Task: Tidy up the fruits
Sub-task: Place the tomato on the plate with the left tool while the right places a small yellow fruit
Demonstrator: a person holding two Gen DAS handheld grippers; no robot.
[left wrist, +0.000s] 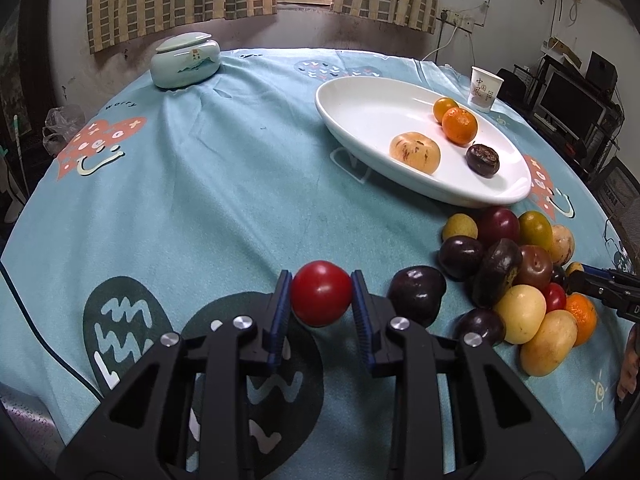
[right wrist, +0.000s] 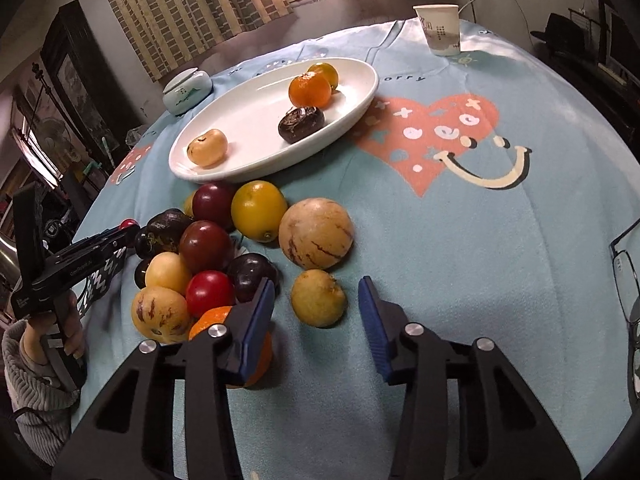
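In the left wrist view my left gripper (left wrist: 321, 305) is shut on a round red fruit (left wrist: 321, 298), just above the blue cloth. A pile of dark, yellow and red fruits (left wrist: 512, 272) lies to its right. The white oval plate (left wrist: 352, 120) beyond it holds two oranges, a pale streaked fruit and a dark wrinkled one. In the right wrist view my right gripper (right wrist: 316, 320) is open around a small yellow fruit (right wrist: 318, 298), with a narrow gap at each pad. Its left finger (right wrist: 256, 320) partly covers an orange (right wrist: 208, 320) at the pile's near edge.
A pale green lidded jar (left wrist: 186, 60) stands at the far left of the table and a paper cup (left wrist: 485, 89) behind the plate. Glasses (right wrist: 628, 280) lie by the right table edge. A large streaked fruit (right wrist: 316, 232) sits just beyond the right gripper.
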